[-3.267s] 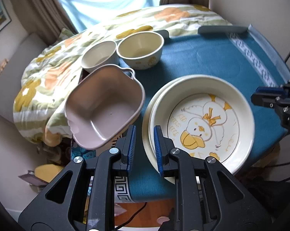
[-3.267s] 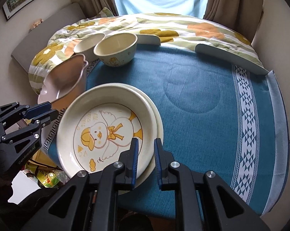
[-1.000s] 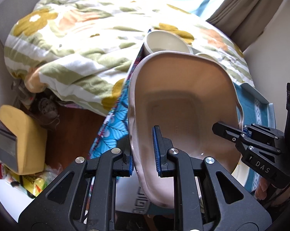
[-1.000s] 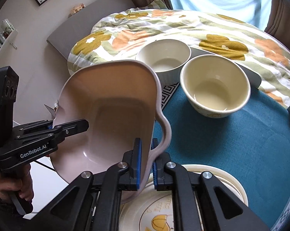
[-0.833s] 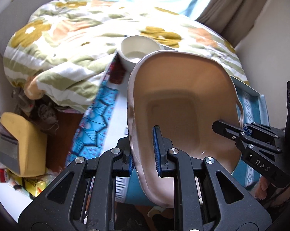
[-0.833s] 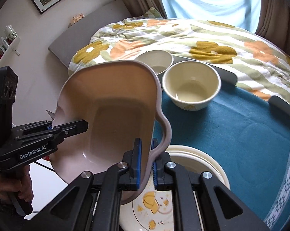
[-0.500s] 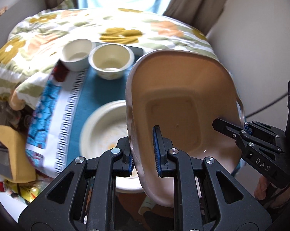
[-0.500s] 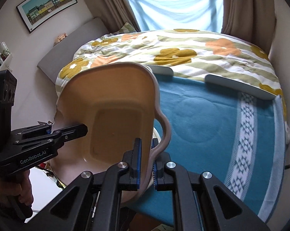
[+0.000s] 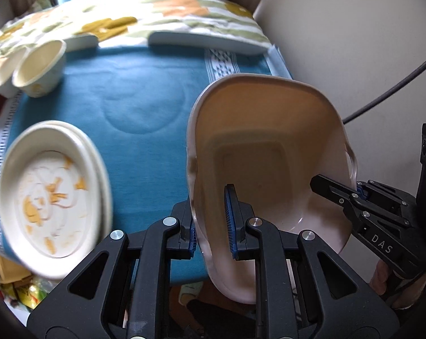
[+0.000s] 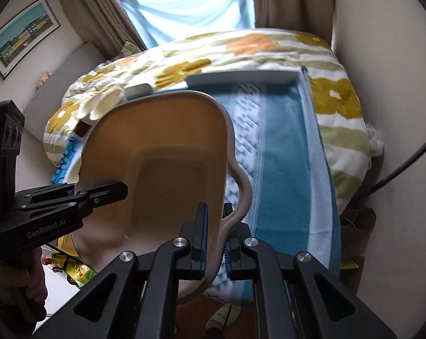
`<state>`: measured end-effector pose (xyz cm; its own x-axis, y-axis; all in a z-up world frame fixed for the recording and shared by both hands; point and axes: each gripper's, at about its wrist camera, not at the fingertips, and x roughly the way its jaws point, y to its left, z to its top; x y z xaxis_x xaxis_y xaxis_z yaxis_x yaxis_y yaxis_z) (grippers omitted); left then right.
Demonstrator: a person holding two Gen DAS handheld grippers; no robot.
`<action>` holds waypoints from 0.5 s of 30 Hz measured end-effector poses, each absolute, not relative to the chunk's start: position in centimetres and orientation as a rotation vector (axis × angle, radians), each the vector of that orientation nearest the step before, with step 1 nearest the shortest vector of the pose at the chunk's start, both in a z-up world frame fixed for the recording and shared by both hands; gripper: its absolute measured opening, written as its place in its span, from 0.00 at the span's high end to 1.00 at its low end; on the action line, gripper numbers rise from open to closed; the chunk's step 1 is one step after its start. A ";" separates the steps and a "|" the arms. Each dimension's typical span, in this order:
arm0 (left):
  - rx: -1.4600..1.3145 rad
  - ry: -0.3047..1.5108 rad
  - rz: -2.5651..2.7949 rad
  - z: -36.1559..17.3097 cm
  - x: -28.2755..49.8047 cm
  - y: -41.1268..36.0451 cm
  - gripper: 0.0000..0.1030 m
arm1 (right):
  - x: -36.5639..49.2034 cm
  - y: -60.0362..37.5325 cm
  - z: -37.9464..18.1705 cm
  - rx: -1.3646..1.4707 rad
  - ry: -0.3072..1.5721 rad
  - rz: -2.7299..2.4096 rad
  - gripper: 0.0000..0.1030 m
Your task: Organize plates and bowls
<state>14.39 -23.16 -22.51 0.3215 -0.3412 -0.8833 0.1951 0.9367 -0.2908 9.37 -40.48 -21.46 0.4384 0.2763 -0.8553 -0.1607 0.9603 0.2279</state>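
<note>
A pink square dish with looped handles (image 9: 269, 147) hangs tilted above the right part of the blue-clothed table (image 9: 145, 107), held from both sides. My left gripper (image 9: 210, 220) is shut on its near rim. My right gripper (image 9: 351, 190) is shut on the opposite rim beside a handle. From the right wrist the dish (image 10: 167, 163) fills the middle, with my right gripper (image 10: 215, 226) clamped on its edge and my left gripper (image 10: 83, 190) on the far side. A stack of duck plates (image 9: 52, 197) lies at the table's left front. Two cream bowls (image 9: 39, 67) stand at the back left.
A flowered quilt (image 9: 156, 8) lies behind the table and a pale wall (image 9: 354, 42) stands close on the right with a black cable (image 9: 396, 84) across it. A brown paper bag (image 10: 354, 226) sits on the floor by the table's right edge. Yellow packets (image 9: 21, 291) lie below the front left.
Both grippers have carried the dish to the right, from the table's left edge past the bowls and plates. The plates and bowls now lie to its left. The grips have not changed.
</note>
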 end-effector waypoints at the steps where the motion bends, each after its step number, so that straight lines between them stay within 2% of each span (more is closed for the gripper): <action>1: -0.139 1.205 -0.360 -23.4 14.8 -23.8 0.86 | 9.6 -41.1 -22.3 0.130 1.093 0.264 0.91; 7: -0.086 1.239 -0.372 -27.3 16.5 -26.3 0.86 | 10.8 -43.0 -26.2 0.177 1.135 0.235 0.91; 15: -0.047 1.256 -0.366 -28.7 17.6 -26.5 0.86 | 11.4 -43.5 -27.5 0.223 1.138 0.231 0.91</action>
<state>17.59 -26.49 -28.67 0.2594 -0.2956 -0.9194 0.2448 0.9410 -0.2334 11.35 -43.52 -27.48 0.4008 0.2936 -0.8679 -0.0684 0.9542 0.2912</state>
